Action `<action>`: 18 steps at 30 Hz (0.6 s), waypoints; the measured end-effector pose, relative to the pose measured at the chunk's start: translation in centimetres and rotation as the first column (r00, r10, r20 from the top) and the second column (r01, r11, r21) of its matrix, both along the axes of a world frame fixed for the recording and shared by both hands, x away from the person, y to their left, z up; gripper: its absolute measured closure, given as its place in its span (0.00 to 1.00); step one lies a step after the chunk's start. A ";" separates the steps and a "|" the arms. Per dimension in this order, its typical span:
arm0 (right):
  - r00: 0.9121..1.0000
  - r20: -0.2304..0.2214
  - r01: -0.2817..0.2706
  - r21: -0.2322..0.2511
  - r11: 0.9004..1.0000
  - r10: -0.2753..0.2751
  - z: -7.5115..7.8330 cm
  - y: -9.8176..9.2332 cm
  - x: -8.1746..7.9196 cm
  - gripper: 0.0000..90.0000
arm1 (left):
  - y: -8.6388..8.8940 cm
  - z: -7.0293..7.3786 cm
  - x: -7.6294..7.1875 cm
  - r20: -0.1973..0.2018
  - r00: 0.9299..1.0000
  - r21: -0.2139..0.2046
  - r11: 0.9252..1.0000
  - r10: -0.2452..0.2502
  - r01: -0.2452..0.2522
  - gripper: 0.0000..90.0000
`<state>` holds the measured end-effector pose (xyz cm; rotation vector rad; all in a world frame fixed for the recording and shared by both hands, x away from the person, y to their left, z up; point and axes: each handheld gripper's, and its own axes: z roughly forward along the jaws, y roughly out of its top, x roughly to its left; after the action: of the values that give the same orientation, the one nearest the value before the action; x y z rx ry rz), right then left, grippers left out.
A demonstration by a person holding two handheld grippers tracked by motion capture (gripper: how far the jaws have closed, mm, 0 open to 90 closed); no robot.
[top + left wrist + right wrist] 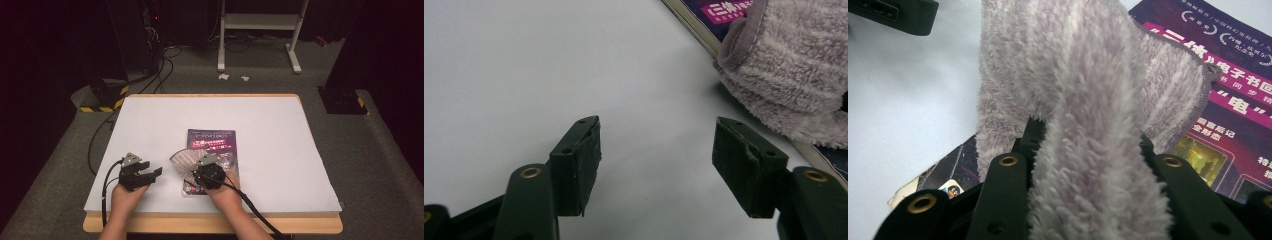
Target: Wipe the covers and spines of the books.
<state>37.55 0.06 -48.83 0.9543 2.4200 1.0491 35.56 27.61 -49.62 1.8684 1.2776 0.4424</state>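
Note:
A purple book (212,142) lies flat near the middle of the white table (270,135). A fluffy lilac cloth (184,159) rests over its lower left part and hangs off its edge. My right gripper (199,169) is shut on this cloth (1083,115), whose folds bulge up between the two black jaws above the book cover (1243,100). My left gripper (154,173) stands open to the left of the book, low over bare table, with nothing between its fingers (579,155). The cloth (789,70) and the book's corner (719,12) lie at the upper right of the left gripper view.
Cables trail from both grippers off the table's front edge. Beyond the table are a white stand (260,30), black cables on the grey floor (150,80), and two yellow-and-black striped bases (102,97). Bare table spreads right of the book and behind it.

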 end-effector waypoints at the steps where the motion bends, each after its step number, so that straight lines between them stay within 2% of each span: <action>1: 1.000 0.002 0.002 -0.002 1.000 -0.002 0.0 -0.2 0.0 0.73 | -0.1 0.0 0.0 0.001 1.000 -0.002 1.000 -0.001 0.001 0.38; 4: 1.000 0.004 0.028 -0.003 1.000 -0.028 0.0 -1.2 0.1 0.72 | -0.3 -0.1 -0.1 0.004 1.000 0.006 1.000 -0.015 0.015 0.36; 10: 0.995 0.000 0.095 0.008 0.995 -0.095 0.0 -5.3 0.4 0.72 | -1.1 0.1 -0.3 0.036 0.998 0.005 0.999 -0.042 0.042 0.36; 13: 0.991 -0.001 0.130 0.008 0.991 -0.130 0.0 -7.5 0.5 0.72 | -1.4 0.1 -0.4 0.048 0.997 0.007 0.998 -0.055 0.055 0.36; 18: 0.979 -0.004 0.203 0.017 0.979 -0.203 0.1 -11.0 0.8 0.72 | -1.7 -0.1 -0.3 0.036 0.997 0.015 0.997 -0.070 0.069 0.36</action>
<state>38.30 -10.94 -48.75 1.1806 2.2604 0.9964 35.27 25.93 -49.68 1.9013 1.1842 0.4477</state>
